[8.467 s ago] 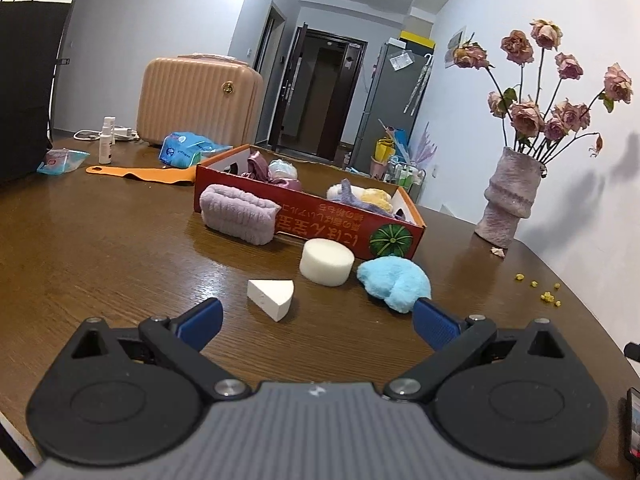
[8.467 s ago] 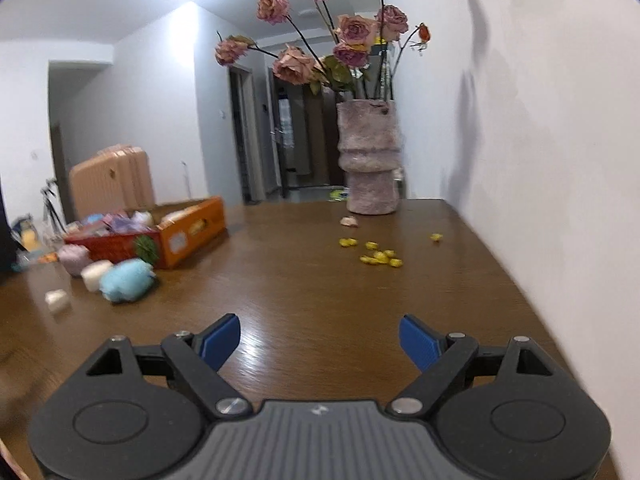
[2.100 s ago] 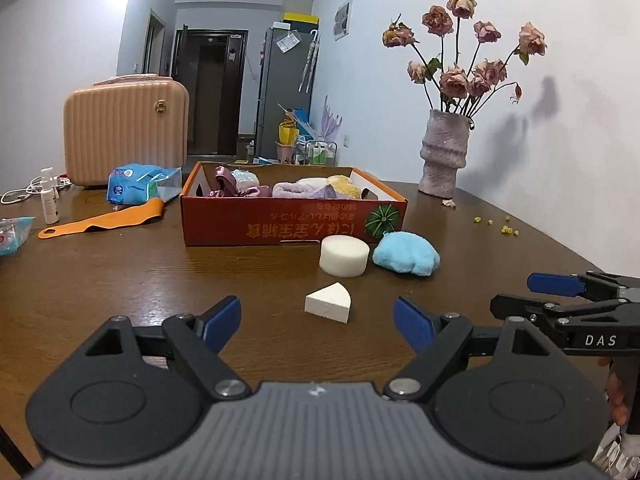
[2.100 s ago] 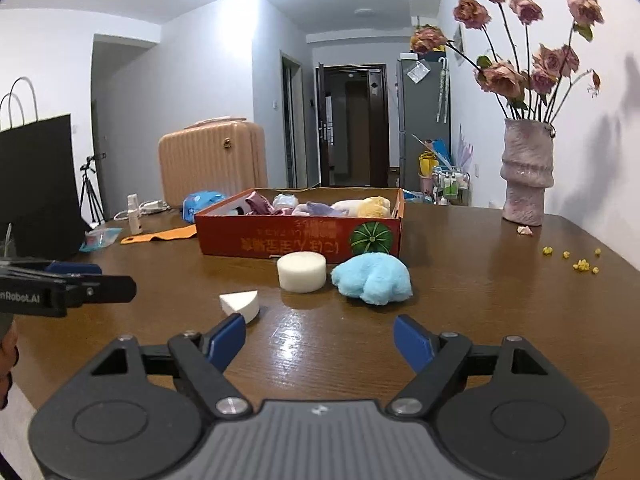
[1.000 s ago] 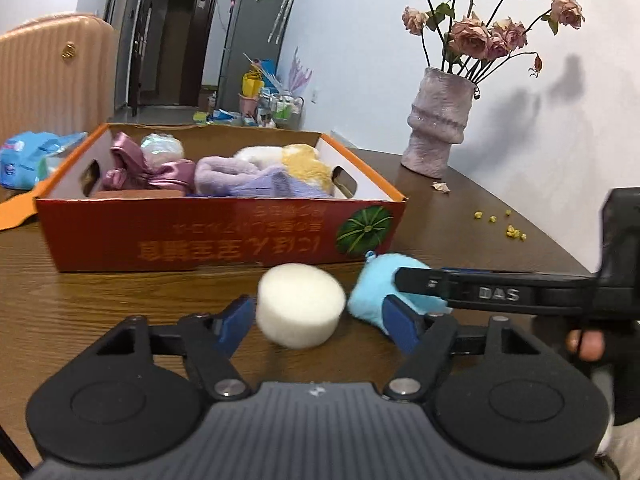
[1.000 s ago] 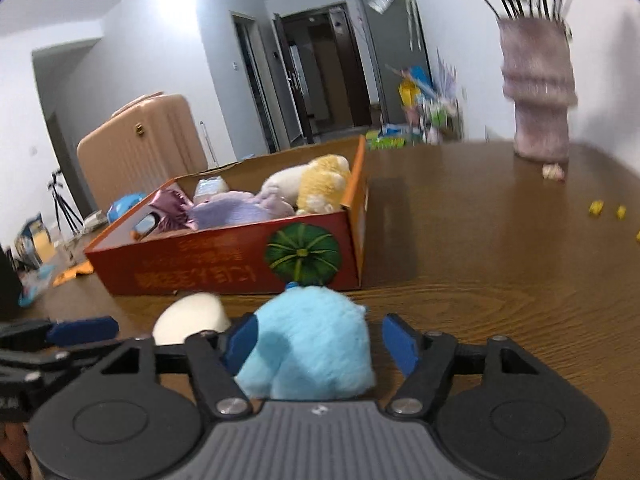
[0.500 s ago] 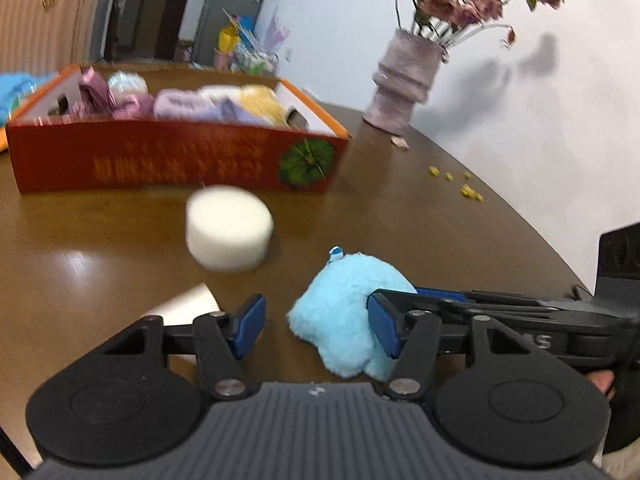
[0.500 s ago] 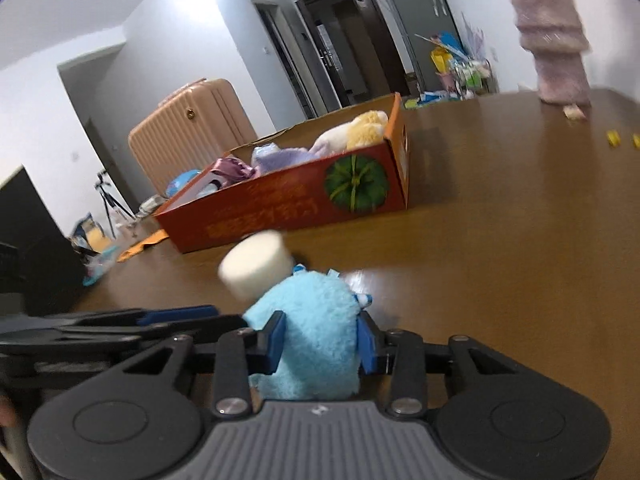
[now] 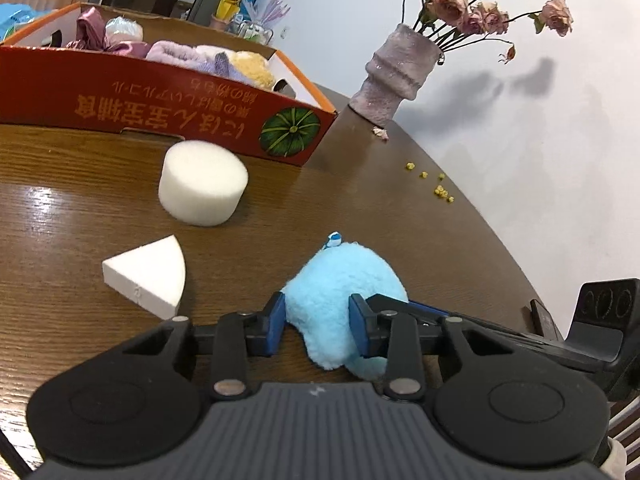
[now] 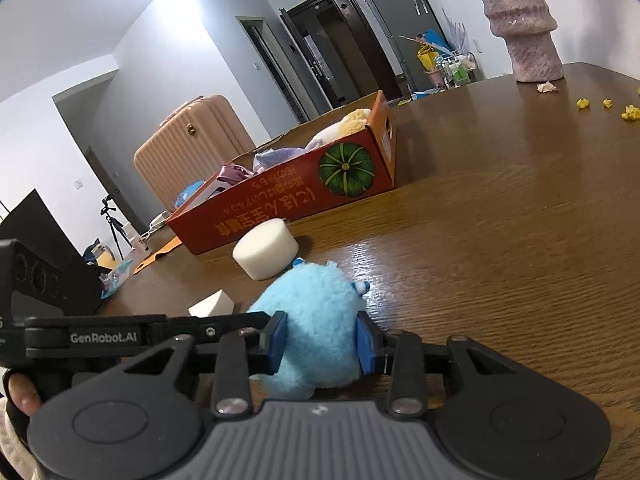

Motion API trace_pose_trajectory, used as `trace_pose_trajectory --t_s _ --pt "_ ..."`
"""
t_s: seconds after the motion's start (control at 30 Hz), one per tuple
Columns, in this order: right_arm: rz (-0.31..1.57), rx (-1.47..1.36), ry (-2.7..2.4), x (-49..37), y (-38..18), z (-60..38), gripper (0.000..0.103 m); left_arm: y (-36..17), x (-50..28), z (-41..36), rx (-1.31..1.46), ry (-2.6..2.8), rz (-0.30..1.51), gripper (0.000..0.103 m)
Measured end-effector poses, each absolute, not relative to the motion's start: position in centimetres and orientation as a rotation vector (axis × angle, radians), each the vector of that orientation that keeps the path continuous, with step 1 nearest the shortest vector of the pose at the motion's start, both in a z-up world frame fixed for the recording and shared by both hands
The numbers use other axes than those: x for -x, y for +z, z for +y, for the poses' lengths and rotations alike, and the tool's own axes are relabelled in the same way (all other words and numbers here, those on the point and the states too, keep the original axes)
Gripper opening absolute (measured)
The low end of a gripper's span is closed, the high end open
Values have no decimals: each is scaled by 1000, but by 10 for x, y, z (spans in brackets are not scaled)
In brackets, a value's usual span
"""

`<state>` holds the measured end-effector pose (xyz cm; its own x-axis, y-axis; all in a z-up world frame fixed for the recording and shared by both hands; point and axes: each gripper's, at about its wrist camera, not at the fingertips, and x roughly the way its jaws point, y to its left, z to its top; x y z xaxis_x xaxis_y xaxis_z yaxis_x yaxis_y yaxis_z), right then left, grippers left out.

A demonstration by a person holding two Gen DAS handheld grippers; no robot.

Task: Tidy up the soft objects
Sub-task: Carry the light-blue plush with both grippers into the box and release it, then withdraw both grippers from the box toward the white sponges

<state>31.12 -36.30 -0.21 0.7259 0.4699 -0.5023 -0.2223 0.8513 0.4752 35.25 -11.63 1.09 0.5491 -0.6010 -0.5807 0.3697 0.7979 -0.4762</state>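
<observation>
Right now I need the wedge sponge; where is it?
In the left wrist view the wedge sponge lies on the table, left of the blue plush, just nearer than the round sponge.

**A lived-in home, seen from the dining table**

This is a home, likely an apartment's living and dining room. A round wooden table [image 9: 420, 216] carries a vase [image 9: 394, 76] of dried roses [image 9: 476, 4], with petals [image 9: 436, 184] fallen beside it. A pink suitcase [image 10: 188, 148] stands by the white wall, and a hallway leads to a dark door [image 10: 340, 60] next to a grey fridge [image 10: 396, 28]. Household clutter sits on a cart [image 10: 452, 66] near the fridge. A camera tripod [image 10: 114, 224] stands on the floor.
</observation>
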Motion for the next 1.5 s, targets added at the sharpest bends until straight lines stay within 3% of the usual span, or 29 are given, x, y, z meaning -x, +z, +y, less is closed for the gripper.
trace_pose_trajectory --t_s 0.23,0.47,0.6,0.77,1.03,1.4,1.5 --pt "573 -359 402 -330 30 -361 34 43 -370 -117 290 -611 704 33" --pt "448 -209 401 -419 94 -350 34 102 -471 -118 286 -631 619 33" --pt "535 -110 364 -491 96 -336 34 94 -538 -128 283 -563 704 33" --pt "699 -25 376 -545 71 -318 33 63 -568 -127 198 -515 782 32" --pt "689 68 325 -548 68 -299 35 55 -572 -118 153 -535 770 32" --pt "617 64 346 -494 111 -306 33 102 -502 -81 98 -492 660 46" --pt "590 69 349 -464 125 -308 33 117 -465 -64 68 -458 595 57"
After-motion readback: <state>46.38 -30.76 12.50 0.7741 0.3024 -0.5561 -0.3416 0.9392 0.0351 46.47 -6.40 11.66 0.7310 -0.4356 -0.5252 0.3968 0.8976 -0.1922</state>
